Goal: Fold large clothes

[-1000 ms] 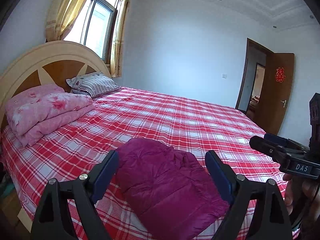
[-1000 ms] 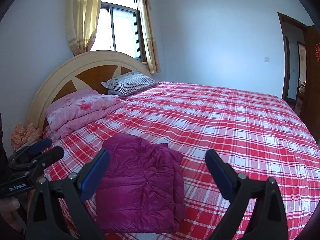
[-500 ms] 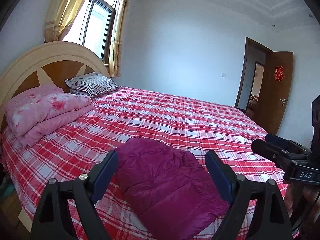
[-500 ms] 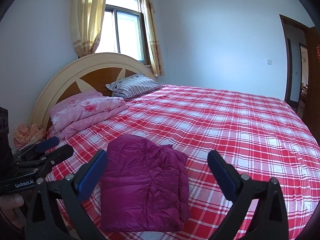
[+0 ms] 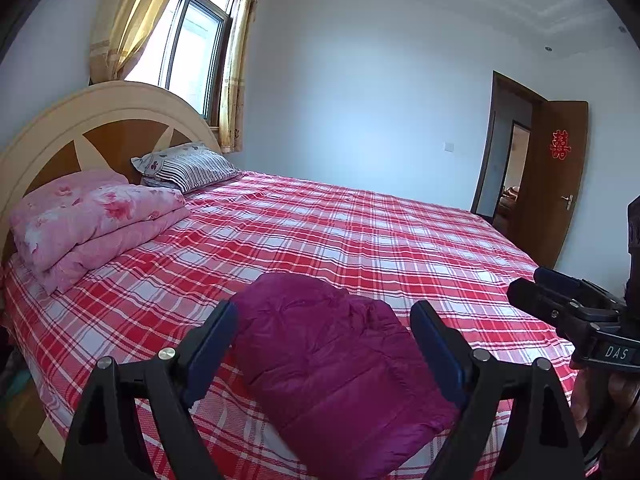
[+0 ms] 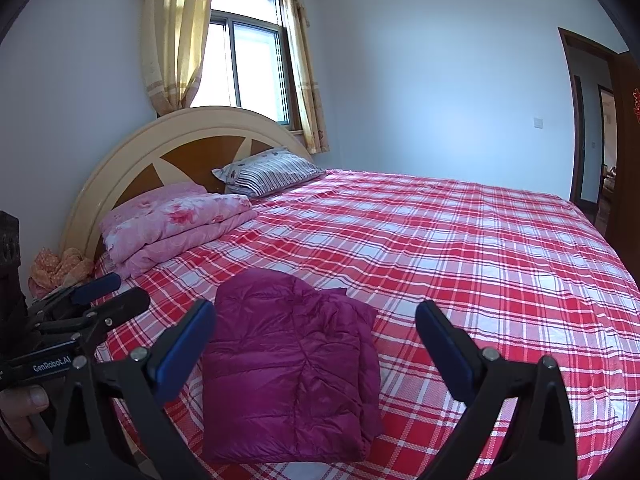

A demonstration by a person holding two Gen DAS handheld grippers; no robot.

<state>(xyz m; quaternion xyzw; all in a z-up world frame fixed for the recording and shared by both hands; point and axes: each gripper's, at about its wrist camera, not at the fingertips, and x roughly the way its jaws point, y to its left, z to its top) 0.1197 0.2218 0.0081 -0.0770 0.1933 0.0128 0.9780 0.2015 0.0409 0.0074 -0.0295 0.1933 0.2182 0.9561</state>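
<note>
The left gripper (image 6: 100, 294) said "GenRobot.AI" and the right gripper (image 5: 560, 304) said "DAS". Both stood wide and held nothing. A folded purple puffer jacket (image 6: 292, 364) lay near the edge of the red checked bed (image 6: 460, 248). Pink quilt (image 6: 176, 220), striped pillow (image 6: 272, 170) and window (image 6: 248, 68) were behind.

Plaid-sheeted bed (image 5: 360, 240), pink quilt (image 5: 92, 220), striped pillow (image 5: 192, 166), open door (image 5: 556, 184)
</note>
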